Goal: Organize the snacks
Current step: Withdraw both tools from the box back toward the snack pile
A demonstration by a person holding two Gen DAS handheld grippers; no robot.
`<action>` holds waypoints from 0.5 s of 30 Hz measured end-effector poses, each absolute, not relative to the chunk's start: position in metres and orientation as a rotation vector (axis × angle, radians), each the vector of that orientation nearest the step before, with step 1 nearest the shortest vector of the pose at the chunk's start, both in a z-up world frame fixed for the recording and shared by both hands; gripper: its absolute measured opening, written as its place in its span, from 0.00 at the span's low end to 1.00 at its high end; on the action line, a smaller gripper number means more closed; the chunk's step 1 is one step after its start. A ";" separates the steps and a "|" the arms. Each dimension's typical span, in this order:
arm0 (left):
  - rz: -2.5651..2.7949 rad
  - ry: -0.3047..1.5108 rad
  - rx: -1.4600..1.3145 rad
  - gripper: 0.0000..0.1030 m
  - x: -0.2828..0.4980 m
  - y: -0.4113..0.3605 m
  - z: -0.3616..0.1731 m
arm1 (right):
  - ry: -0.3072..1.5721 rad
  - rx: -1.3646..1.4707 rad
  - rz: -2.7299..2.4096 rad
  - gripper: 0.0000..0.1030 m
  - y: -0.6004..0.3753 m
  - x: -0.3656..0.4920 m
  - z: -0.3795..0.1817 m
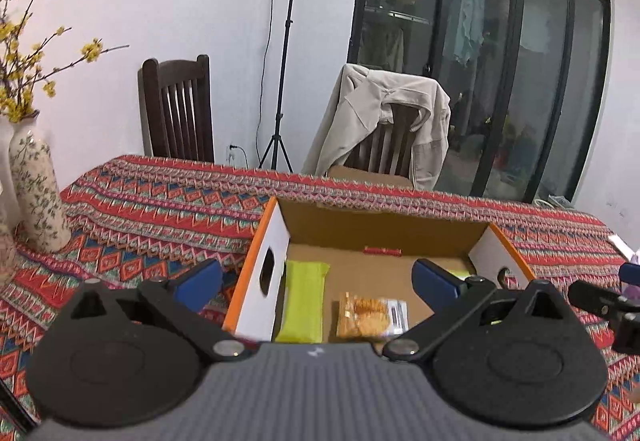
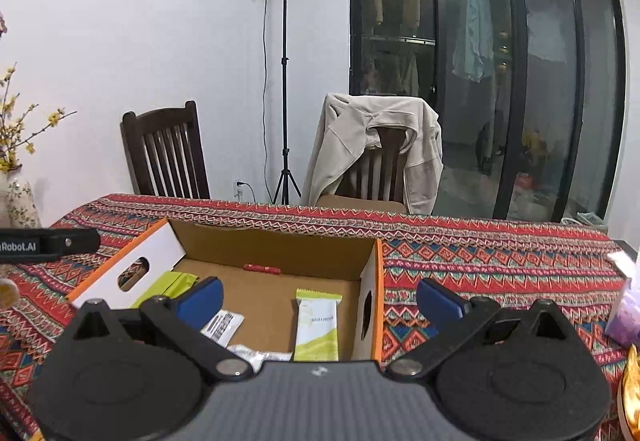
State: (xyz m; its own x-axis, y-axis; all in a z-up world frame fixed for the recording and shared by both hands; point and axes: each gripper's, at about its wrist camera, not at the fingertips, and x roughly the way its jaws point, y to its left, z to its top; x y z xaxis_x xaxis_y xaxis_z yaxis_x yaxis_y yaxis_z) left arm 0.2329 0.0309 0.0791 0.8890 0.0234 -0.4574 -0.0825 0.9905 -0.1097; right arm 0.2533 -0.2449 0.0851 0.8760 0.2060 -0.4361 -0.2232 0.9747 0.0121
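Cardboard box point(image 1: 384, 229), orange-edged with oval handle holes, sits on the woven tablecloth point(image 1: 160, 201). I hold the left gripper point(image 1: 318, 275) and right gripper point(image 2: 320, 297) above its near rim, both spread wide and empty. Inside lie a lime wrapper point(image 1: 302, 301), a glossy cracker pack point(image 1: 370, 315) and a green-white sachet point(image 2: 318, 321). Slick film could slip; descending carelessly, my fingers might clip the thin wall and shove the box.
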 end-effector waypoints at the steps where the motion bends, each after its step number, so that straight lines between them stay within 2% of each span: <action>1: 0.055 0.477 -0.129 1.00 0.228 0.032 0.077 | 0.451 -0.037 0.225 1.00 -0.246 0.249 0.084; 15: 0.031 0.525 -0.143 1.00 0.166 0.045 0.039 | 0.485 -0.035 0.248 1.00 -0.246 0.186 0.056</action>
State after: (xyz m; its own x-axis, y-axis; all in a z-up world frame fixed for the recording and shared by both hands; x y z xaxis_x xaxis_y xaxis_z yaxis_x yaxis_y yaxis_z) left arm 0.1656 0.0454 0.0387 0.8650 -0.0072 -0.5017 -0.0658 0.9896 -0.1277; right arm 0.1859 -0.2461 0.0559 0.8551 0.2277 -0.4658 -0.2445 0.9693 0.0250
